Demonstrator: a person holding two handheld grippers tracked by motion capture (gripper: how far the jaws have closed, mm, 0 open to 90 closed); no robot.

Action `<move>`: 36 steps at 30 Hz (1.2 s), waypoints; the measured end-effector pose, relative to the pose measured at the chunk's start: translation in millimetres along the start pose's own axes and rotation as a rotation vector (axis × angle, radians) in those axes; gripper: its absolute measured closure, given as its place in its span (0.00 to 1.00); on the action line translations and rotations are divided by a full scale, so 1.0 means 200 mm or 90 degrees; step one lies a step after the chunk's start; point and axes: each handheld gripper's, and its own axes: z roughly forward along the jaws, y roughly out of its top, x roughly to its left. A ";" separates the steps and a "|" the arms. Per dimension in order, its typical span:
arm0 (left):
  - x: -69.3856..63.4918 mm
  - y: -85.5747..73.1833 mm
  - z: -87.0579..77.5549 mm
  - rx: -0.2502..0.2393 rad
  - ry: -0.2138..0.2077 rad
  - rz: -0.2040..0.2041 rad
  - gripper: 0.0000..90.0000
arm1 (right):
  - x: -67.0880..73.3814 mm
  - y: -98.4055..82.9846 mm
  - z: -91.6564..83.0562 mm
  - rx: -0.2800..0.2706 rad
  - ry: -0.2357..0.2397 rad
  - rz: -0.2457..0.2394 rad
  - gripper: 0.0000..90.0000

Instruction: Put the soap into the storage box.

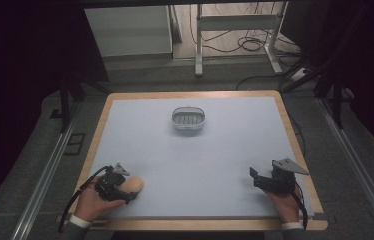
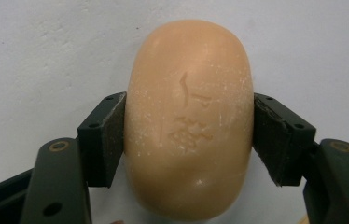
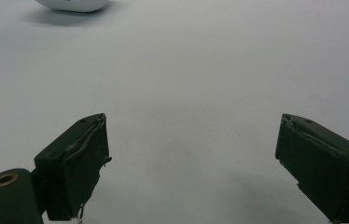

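Observation:
A tan oval bar of soap (image 2: 189, 121) with a stamped mark lies on the white table sheet at the near left (image 1: 135, 184). My left gripper (image 1: 125, 187) is shut on it, both black pads (image 2: 105, 140) pressing its long sides. At the near right, my right gripper (image 1: 255, 179) rests low over the sheet, its jaws wide apart with nothing between them (image 3: 191, 163). A small white soap dish (image 1: 188, 120) with a slotted floor stands at the far middle of the table; its edge shows at the top of the right gripper view (image 3: 72, 4).
The white sheet (image 1: 195, 155) covers a wooden table top (image 1: 295, 135) whose rim shows all round. Metal rails run along both sides of the table. Behind it stand desk legs and loose cables on the floor.

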 end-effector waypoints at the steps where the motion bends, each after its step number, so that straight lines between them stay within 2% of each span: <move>1: 0.00 0.00 0.00 0.000 0.001 0.000 0.36 | 0.00 0.00 0.00 -0.001 0.000 0.000 0.11; 22: 0.05 0.07 -0.06 -0.026 -0.016 0.001 0.36 | 0.00 0.00 0.00 0.000 -0.001 0.004 0.11; 28: 0.05 0.08 -0.07 -0.034 -0.014 0.001 0.36 | 0.00 0.00 0.00 0.000 -0.002 0.004 0.11; 33: 0.04 0.10 -0.08 -0.036 -0.014 0.011 0.36 | 0.00 0.00 0.00 0.001 -0.001 0.003 0.11; 36: 0.05 0.11 -0.07 -0.040 -0.015 0.006 0.36 | 0.00 0.00 0.00 0.000 -0.003 0.006 0.11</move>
